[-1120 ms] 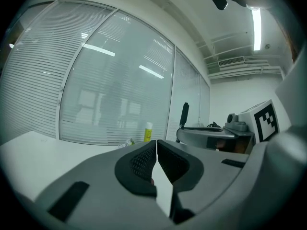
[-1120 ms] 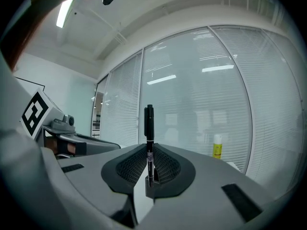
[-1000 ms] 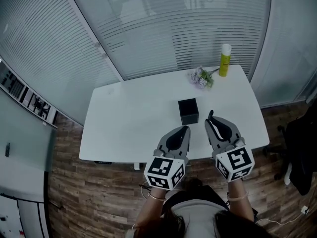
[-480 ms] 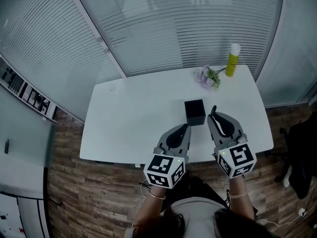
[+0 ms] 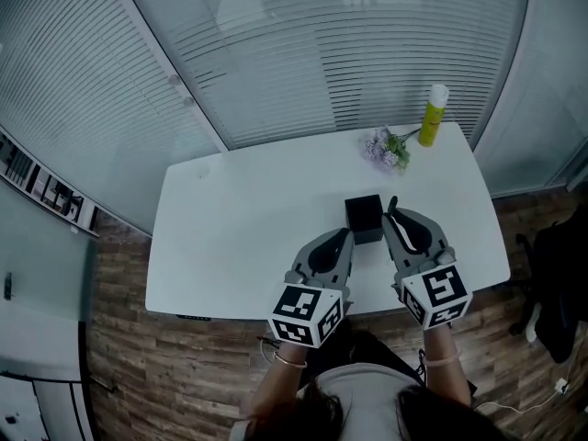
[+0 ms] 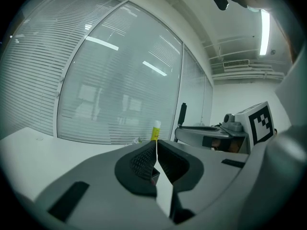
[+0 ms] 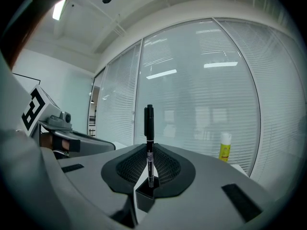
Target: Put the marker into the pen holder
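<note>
Table (image 5: 230, 219): white, set against a curved wall of slatted glass; wooden floor around it
Left gripper (image 5: 345, 237): held over the near edge of the table, just left of the pen holder; in the left gripper view (image 6: 156, 150) the jaws meet with only a hairline slit between them and have hold of nothing
Pen holder (image 5: 365, 219): black, square, open-topped box standing upright near the middle of the table, between the tips of the two grippers; in the right gripper view (image 7: 143, 200) it shows low down through the gap at the jaw tips
Right gripper (image 5: 392, 213): just beside the right side of the pen holder; in the right gripper view (image 7: 149, 150) the jaws are clamped on the marker
Marker (image 7: 149, 123): black, capped, held upright across the jaws, cap end up; its lower end lines up with the opening of the pen holder, but whether it is inside cannot be told; its top shows above the jaw tips in the head view (image 5: 393, 205)
Flowers (image 5: 386, 147): small pale bunch lying at the far right of the table, well apart from the grippers
Yellow bottle (image 5: 433, 115): upright, white cap, at the far right corner, just beside the flowers
</note>
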Demonstrator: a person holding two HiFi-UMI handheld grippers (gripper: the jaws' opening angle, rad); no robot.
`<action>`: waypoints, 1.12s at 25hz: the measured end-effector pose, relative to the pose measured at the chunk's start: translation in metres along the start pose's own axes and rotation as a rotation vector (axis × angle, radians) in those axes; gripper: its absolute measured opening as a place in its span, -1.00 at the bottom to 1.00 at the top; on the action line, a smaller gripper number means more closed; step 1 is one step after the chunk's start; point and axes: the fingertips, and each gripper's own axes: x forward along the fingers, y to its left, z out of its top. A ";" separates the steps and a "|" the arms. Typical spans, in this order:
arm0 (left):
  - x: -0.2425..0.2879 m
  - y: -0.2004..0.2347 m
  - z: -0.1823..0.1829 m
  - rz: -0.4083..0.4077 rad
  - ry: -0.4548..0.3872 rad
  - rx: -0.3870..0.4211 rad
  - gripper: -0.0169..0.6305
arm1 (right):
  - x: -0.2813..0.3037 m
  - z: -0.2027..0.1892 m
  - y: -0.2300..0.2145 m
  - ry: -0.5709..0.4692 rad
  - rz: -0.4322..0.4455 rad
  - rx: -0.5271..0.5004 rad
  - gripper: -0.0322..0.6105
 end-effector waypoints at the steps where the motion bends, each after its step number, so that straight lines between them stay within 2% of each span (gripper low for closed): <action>1: 0.002 0.002 0.000 -0.003 -0.001 -0.002 -0.87 | 0.003 -0.001 -0.001 0.003 -0.001 -0.001 -0.69; 28: 0.043 0.046 -0.011 -0.030 0.040 -0.056 -0.87 | 0.070 -0.047 -0.008 0.148 0.017 -0.061 -0.69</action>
